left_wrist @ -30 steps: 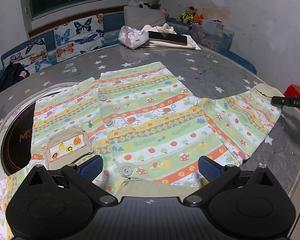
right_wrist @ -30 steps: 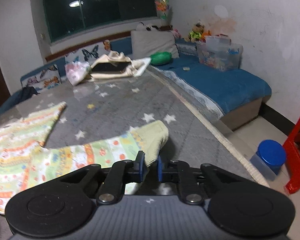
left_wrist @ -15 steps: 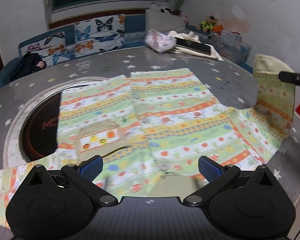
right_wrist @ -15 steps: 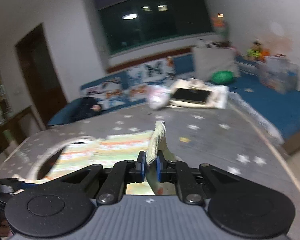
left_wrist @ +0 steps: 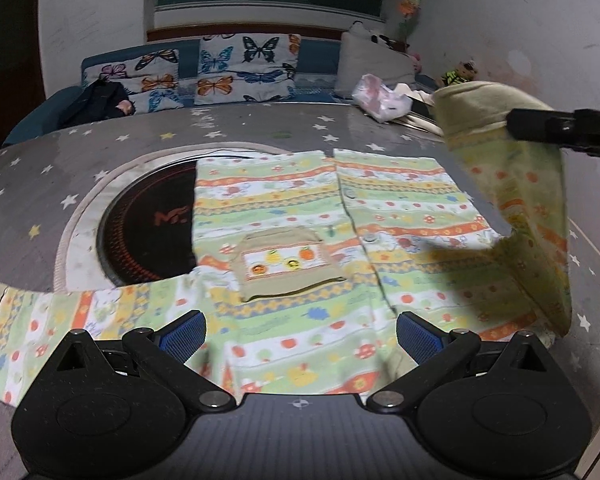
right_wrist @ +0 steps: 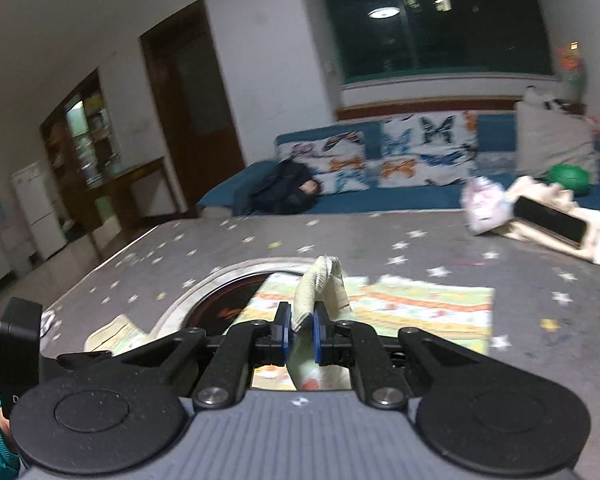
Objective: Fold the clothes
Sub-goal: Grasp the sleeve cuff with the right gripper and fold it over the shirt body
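Note:
A child's striped green, orange and yellow shirt (left_wrist: 340,208) lies spread flat on the grey star-patterned table (left_wrist: 40,160), chest pocket (left_wrist: 288,264) up. My left gripper (left_wrist: 300,332) is open and empty, hovering over the shirt's near edge. My right gripper (right_wrist: 300,330) is shut on the cuff of the right sleeve (right_wrist: 320,284). In the left wrist view that sleeve (left_wrist: 512,184) hangs lifted in the air at the right, held by the right gripper's fingers (left_wrist: 540,124). The left sleeve (left_wrist: 60,320) lies flat at the near left.
A round dark hotplate (left_wrist: 144,232) is set into the table, partly under the shirt. At the far right of the table are a pink bag (left_wrist: 380,98) and a cloth with a phone (right_wrist: 548,224). A blue sofa with butterfly cushions (left_wrist: 220,68) lies behind.
My right gripper has lifted the right sleeve off the table and carried it up and left over the shirt. My left gripper has drifted left and stayed open.

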Action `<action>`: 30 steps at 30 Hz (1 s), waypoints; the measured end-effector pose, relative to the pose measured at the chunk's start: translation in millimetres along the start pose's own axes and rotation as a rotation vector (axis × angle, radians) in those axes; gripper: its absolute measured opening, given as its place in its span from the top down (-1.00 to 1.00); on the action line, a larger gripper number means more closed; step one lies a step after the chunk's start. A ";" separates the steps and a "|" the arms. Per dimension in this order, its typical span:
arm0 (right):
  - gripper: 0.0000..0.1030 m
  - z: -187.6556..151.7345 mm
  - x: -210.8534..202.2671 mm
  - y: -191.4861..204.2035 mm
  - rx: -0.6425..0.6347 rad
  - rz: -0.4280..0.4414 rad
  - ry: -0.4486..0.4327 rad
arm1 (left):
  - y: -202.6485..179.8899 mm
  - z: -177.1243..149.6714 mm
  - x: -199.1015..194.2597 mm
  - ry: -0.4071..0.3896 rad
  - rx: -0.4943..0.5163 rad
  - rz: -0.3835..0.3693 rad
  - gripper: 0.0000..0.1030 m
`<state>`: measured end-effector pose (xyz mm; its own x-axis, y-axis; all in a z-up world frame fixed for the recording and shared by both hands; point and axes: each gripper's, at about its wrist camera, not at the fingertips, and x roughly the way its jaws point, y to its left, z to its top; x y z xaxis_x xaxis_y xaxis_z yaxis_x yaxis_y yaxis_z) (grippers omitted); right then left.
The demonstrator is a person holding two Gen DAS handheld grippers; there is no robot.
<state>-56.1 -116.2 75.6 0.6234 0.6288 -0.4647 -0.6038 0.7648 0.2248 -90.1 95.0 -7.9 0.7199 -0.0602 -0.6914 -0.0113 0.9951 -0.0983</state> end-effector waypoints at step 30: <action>0.56 -11.7 37.0 44.2 -0.146 0.104 0.138 | 17.8 -4.6 -3.3 0.017 -0.030 0.021 -1.00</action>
<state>-65.6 -60.8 58.3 0.4865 0.6702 -0.5605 -0.7328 0.6624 0.1559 -95.9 112.5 -10.7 0.7074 -0.0406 -0.7057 -0.0475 0.9934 -0.1048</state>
